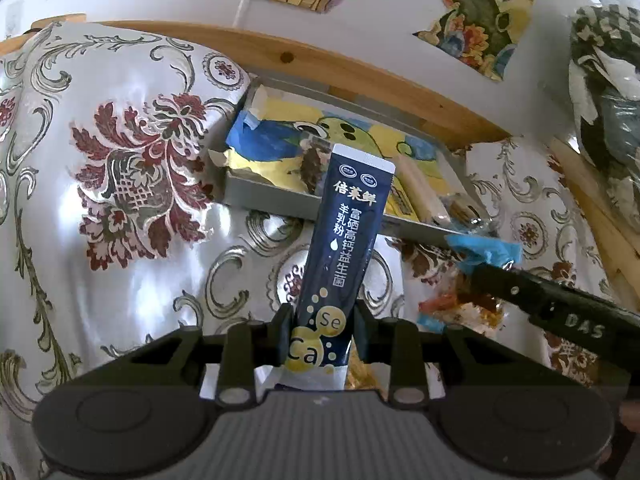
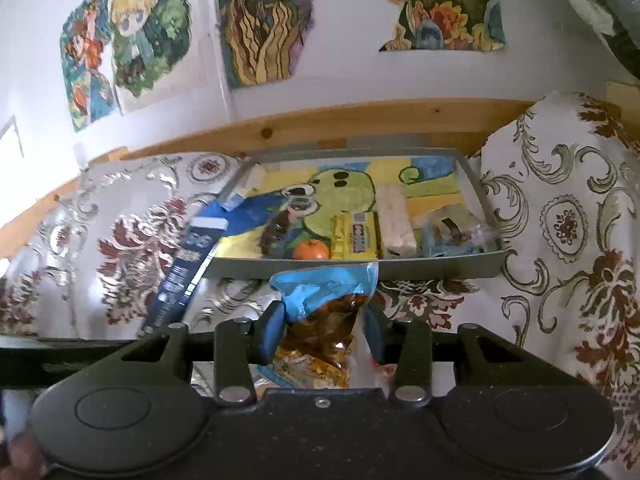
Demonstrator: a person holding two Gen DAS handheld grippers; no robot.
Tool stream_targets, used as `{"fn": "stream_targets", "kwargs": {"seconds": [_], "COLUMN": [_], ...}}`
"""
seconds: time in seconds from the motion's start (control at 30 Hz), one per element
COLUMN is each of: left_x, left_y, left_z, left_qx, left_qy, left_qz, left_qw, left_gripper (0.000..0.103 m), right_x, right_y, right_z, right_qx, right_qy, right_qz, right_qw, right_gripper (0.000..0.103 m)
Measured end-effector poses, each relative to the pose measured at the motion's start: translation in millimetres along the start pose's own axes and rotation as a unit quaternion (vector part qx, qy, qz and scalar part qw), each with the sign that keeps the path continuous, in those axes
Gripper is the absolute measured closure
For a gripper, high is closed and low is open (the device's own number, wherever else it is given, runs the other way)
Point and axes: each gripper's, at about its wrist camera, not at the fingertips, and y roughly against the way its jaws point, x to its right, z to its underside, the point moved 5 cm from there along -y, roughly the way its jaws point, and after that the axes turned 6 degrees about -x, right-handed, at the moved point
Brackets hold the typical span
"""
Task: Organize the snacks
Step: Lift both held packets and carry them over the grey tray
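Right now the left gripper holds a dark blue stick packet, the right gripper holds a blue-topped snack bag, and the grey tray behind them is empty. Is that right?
Not quite: the grey tray is not empty. The right wrist view shows an orange, a yellow packet and a white bar in it. The rest stands: the left gripper holds the dark blue stick packet, the right gripper the blue-topped snack bag.

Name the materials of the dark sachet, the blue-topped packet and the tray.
Sachet: looks like glossy laminated film, printed navy, with a flat white seal at the top.
Packet: thin clear plastic with a blue top; it crinkles and shows amber contents.
Tray: probably matte grey plastic or painted metal, with thin, even walls; I cannot tell which.
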Motion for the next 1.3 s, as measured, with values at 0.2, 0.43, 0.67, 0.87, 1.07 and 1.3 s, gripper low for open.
{"fn": "stream_targets", "kwargs": {"seconds": [0.2,0.43,0.67,0.87,1.07,1.3], "left_x": [-5.8,2.5,11.1,19.7,21.8,20.3], "left_y": [-6.2,-10.3,-51.8,-94.4,-121.0,-137.4], "left_z": [-8.7,-62.5,-111.9,-134.7,-144.2,-143.5], "left_qx": [0.004,0.033,0.026,0.007,-0.013,-0.034], "left_qy": [0.012,-0.005,0.011,0.02,0.021,0.035], "left_qz": [-0.007,-0.01,-0.008,-0.018,-0.039,-0.046], "left_qw": [0.9999,0.9994,0.9996,0.9996,0.9989,0.9977], "left_gripper": [0.07,0.07,0.07,0.07,0.069,0.069], "right_x": [-1.4,3.7,26.0,47.8,55.3,50.9], "right_y": [-15.6,-31.2,-65.1,-101.0,-120.0,-129.3], "right_z": [-2.0,-44.8,-93.7,-100.3,-93.3,-86.9], "right_qx": [0.006,0.057,0.097,0.082,0.062,0.049], "right_qy": [-0.005,-0.023,-0.024,-0.046,-0.046,-0.028], "right_qz": [-0.005,-0.021,-0.008,0.006,0.02,0.021], "right_qw": [1.0,0.998,0.995,0.996,0.997,0.998], "right_gripper": [0.059,0.059,0.059,0.059,0.058,0.057]}}
